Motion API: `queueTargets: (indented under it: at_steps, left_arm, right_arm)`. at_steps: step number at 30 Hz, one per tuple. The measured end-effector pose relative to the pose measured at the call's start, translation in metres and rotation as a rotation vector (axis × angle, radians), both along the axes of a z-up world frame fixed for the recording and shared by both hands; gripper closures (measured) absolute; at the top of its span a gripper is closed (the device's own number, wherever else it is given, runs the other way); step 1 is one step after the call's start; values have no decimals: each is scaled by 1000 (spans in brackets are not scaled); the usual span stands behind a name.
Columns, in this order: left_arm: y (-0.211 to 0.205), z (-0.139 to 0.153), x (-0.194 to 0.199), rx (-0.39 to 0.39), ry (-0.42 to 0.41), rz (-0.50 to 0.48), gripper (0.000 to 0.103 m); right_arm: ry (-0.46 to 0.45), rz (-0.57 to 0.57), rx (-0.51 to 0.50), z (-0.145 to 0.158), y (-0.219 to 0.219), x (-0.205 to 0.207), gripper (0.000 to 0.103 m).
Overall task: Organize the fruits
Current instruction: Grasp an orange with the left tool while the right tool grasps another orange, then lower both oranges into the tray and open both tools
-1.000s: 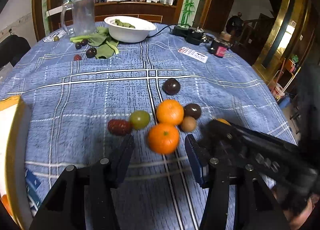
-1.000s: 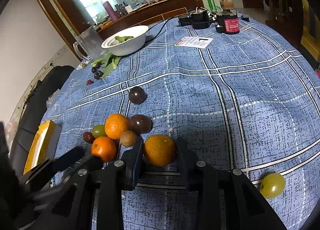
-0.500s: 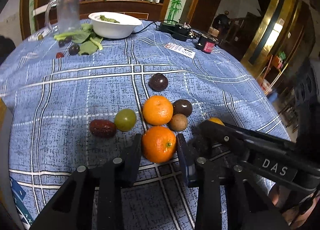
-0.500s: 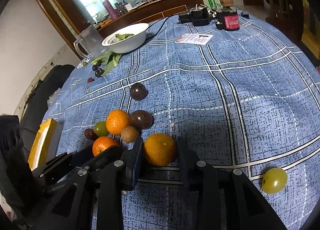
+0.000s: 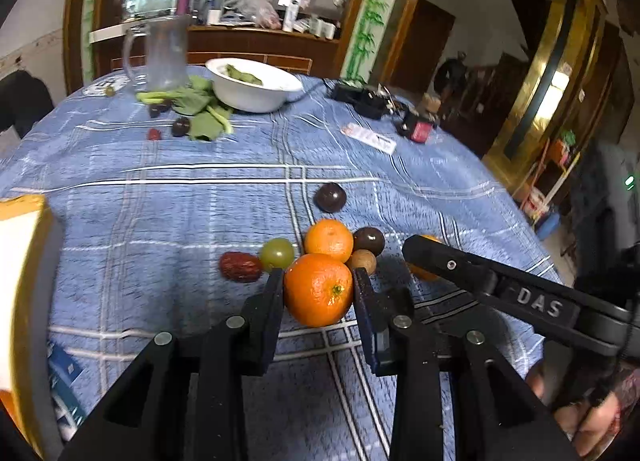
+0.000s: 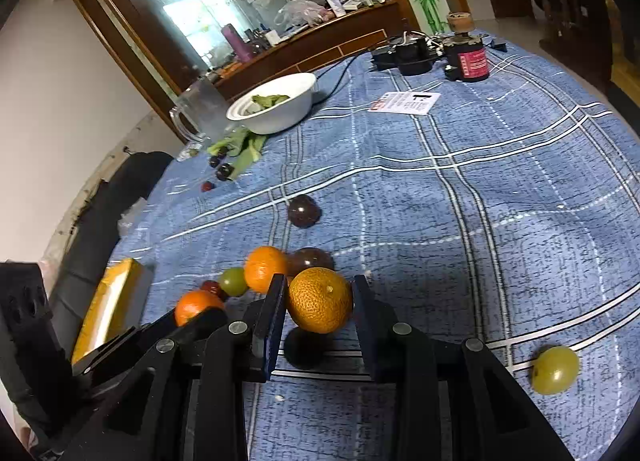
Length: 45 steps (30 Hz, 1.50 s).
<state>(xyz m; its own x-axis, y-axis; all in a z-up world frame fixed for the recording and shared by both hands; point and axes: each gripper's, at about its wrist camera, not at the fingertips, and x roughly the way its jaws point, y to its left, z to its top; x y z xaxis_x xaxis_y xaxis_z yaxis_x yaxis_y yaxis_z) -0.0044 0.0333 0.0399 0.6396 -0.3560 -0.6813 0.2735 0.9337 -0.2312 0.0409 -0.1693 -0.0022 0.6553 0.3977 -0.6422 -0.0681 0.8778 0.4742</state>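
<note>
In the left wrist view, the left tool (image 5: 319, 289) has just been closing, and its two dark fingers now pinch a bright orange (image 5: 319, 289) at the lower centre of the frame, where a second ago they stood spread on either side of it; the fruit now appears raised a little off the blue checked tabletop (image 5: 160, 221). Just above it in the frame the cluster stays put: a second orange (image 5: 329, 240), a green grape (image 5: 277, 253), a red date (image 5: 240, 266), a small brown fruit (image 5: 363, 261) and a dark round fruit (image 5: 369, 240), with another dark fruit (image 5: 330, 197) further up. In the right wrist view, the right tool (image 6: 319, 301) keeps its pinch on a rougher-skinned orange (image 6: 320, 299) at lower centre, a shadow beneath it suggesting that it too is clear of the cloth. A lone green grape (image 6: 555, 369) lies at lower right. With both oranges gripped, I judge the sorting can go on to carrying them off together
</note>
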Motion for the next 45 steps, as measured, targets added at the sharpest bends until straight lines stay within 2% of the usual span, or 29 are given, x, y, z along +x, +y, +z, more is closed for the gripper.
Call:
queueTargets:
  at_steps: [3, 7, 12, 16, 21, 26, 32, 37, 42, 45]
  left_arm:
    - [23, 13, -24, -27, -15, 40, 71]
    - [67, 33, -57, -22, -40, 114, 71]
    - [150, 56, -91, -18, -67, 307, 71]
    - [198, 61, -106, 21, -79, 445, 70]
    - [239, 50, -114, 79, -60, 564, 70]
    - [261, 31, -119, 75, -4, 594, 70]
    - [272, 20, -120, 40, 25, 591, 70]
    - [273, 15, -118, 13, 40, 580, 70]
    - [274, 14, -117, 1, 44, 576, 69]
    - [277, 12, -116, -28, 55, 581, 58]
  right_arm:
    - [-18, 5, 26, 2, -2, -2, 68]
    - [-29, 25, 47, 3, 2, -6, 68]
    - [-51, 44, 24, 10, 15, -13, 68]
    - [-58, 105, 23, 24, 49, -27, 68]
    - [-83, 273, -5, 45, 124, -49, 68]
    - [-89, 469, -39, 52, 210, -74, 67]
    - [-82, 585, -142, 39, 285, -85, 67]
    - [-41, 590, -200, 26, 317, -65, 67]
    - [-26, 578, -230, 23, 328, -54, 65]
    - [-27, 563, -226, 24, 329, -50, 64]
